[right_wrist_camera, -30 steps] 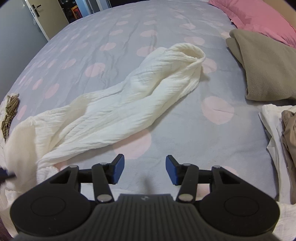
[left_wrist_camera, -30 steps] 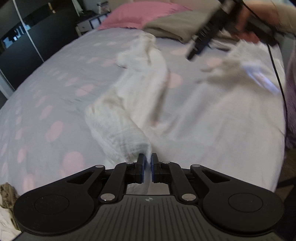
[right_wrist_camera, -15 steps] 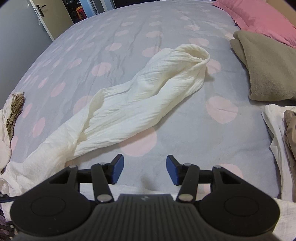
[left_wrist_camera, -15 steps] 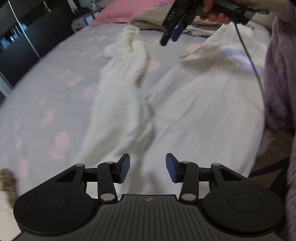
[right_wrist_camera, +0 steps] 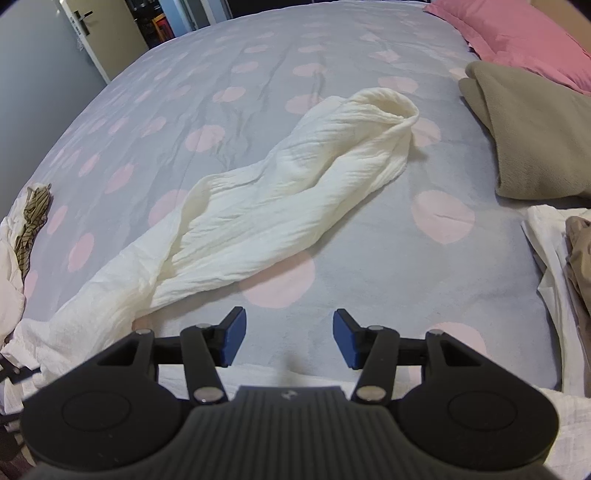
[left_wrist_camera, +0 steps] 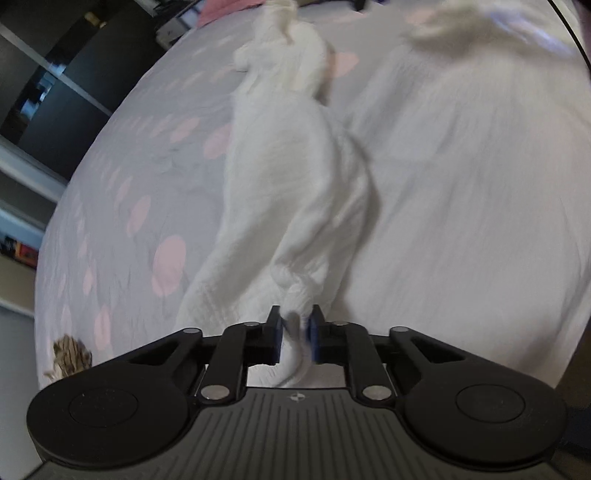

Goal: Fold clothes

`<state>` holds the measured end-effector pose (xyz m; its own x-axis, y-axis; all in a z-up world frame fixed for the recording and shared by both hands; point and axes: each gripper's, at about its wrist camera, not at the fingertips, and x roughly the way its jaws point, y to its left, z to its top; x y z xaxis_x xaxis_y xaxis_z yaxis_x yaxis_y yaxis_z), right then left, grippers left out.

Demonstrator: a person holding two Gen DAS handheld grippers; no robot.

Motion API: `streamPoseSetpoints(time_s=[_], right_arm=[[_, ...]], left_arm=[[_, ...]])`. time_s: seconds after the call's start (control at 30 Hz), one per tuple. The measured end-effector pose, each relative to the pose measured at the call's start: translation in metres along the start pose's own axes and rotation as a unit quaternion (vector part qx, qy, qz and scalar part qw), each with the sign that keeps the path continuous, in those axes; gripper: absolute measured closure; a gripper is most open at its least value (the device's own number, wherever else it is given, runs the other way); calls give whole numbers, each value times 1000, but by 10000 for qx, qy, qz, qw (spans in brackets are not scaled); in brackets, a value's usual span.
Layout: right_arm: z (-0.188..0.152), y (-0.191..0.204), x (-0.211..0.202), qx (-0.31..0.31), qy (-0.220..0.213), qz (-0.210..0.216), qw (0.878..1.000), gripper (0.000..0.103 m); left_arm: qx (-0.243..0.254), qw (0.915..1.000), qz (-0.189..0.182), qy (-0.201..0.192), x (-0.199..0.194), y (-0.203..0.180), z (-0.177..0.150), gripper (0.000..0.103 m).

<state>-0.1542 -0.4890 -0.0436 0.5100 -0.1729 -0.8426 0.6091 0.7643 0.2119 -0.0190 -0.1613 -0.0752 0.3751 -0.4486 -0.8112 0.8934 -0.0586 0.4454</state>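
A long white crinkled garment [right_wrist_camera: 280,206] lies twisted across the grey bedspread with pink dots [right_wrist_camera: 258,74], running from the near left to the far right. In the left wrist view the same white garment [left_wrist_camera: 295,177] stretches away from me, blurred, and my left gripper [left_wrist_camera: 295,334] is shut on a bunched bit of its near end. My right gripper [right_wrist_camera: 288,341] hovers open above the near edge of the bed, with only bedspread between its blue pads [right_wrist_camera: 232,339]. A wide part of the white cloth [left_wrist_camera: 461,184] spreads to the right.
A folded olive blanket [right_wrist_camera: 524,136] and a pink pillow [right_wrist_camera: 517,33] lie at the far right. More clothes [right_wrist_camera: 561,251] are piled at the right edge. A striped brown item [right_wrist_camera: 35,206] sits on white cloth at the left edge. A door [right_wrist_camera: 92,33] stands far left.
My left gripper was shut on the cloth, opened half a second ago, and is now shut on a bunch of it again. The right gripper stayed open and drifted slightly nearer the bed.
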Motion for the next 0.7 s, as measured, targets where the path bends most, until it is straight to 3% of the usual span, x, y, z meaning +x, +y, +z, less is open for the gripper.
streamPoseSetpoints(time_s=[0.13,0.3,0.47,0.57,0.7], right_arm=[[-1,-9,1,124,4,-62,9999,47],[0,-14,7,272,97,-56,9996,47],[4,-12,13,268,96,-119,9995,47],[9,-14,17,252,68,-214,9994,47],[24,-27,22,309,-30,-357,9989,57]], left_arm=[[-1074,9937,40,-309,-19,55,2,96],[-2321,9716,293,-347,-24,134,-6,96],[-3227,9453,483,24,2,202,-23,97],[-3397,9376,604,422,28,220,-39,96],[-3555,9275,728,895,57,238,-57,97]])
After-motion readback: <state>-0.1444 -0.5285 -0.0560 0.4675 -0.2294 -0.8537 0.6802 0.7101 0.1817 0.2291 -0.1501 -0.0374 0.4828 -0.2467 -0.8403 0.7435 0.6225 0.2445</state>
